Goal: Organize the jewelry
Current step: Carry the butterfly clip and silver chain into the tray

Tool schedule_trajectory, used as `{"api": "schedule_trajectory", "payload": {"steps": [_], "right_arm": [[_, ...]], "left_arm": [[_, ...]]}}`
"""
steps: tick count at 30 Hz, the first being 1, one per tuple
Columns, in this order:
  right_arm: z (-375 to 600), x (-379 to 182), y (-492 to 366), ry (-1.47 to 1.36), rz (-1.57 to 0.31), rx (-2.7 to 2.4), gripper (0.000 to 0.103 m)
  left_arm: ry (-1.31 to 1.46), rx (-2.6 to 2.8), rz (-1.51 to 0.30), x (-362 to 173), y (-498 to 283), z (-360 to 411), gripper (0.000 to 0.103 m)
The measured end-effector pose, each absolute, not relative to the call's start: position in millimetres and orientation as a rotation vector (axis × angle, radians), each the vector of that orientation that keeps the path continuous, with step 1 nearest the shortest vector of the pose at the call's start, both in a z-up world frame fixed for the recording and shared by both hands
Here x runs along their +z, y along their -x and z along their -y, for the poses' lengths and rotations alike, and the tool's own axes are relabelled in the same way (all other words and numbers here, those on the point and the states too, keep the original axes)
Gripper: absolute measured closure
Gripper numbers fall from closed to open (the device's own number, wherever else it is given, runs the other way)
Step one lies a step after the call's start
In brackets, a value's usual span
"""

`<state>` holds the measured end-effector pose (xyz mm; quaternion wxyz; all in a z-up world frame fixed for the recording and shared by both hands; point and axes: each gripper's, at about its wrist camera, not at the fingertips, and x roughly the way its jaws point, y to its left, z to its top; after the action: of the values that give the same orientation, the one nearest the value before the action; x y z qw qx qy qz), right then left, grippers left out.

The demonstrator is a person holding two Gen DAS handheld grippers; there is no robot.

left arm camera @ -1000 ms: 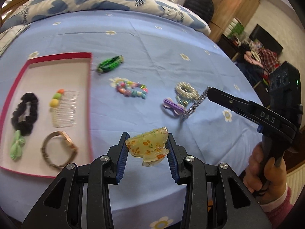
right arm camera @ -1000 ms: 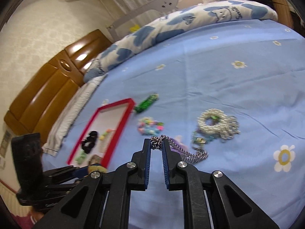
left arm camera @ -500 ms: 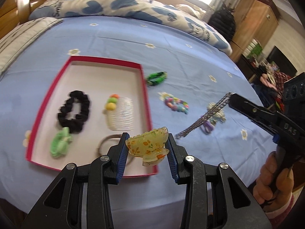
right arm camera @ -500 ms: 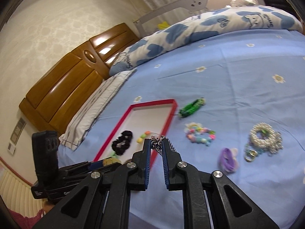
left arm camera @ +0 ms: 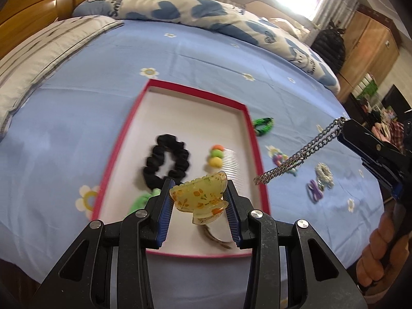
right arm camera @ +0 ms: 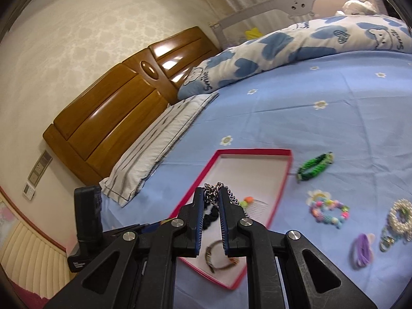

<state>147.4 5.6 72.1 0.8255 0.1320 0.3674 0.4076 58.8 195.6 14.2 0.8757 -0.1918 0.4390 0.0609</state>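
Note:
My left gripper is shut on a yellow flowered hair claw and holds it over the near end of the red-rimmed tray. The tray holds a black scrunchie, a clear comb with coloured balls, a green bow and a bangle. My right gripper is shut on a silver chain, which hangs in the air just right of the tray. The tray also shows in the right wrist view.
On the blue flowered bedsheet right of the tray lie a green braided bracelet, a coloured bead bracelet, a pearl bracelet and a purple band. A blue-and-white quilt and a wooden headboard lie beyond.
Both grippers have moved left toward the tray. The hair claw now hangs over the tray's near end, and the chain has come up close to its right rim.

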Motion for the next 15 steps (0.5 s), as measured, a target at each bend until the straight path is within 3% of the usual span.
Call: {"api": "schedule_trajectory", "payload": {"steps": [15], "right_arm": [[-71,32,-166,-0.245,-0.911,0.943,0.092]], "left_arm": [[0.407,0.209,-0.985,-21,-80,-233,0.067]]}}
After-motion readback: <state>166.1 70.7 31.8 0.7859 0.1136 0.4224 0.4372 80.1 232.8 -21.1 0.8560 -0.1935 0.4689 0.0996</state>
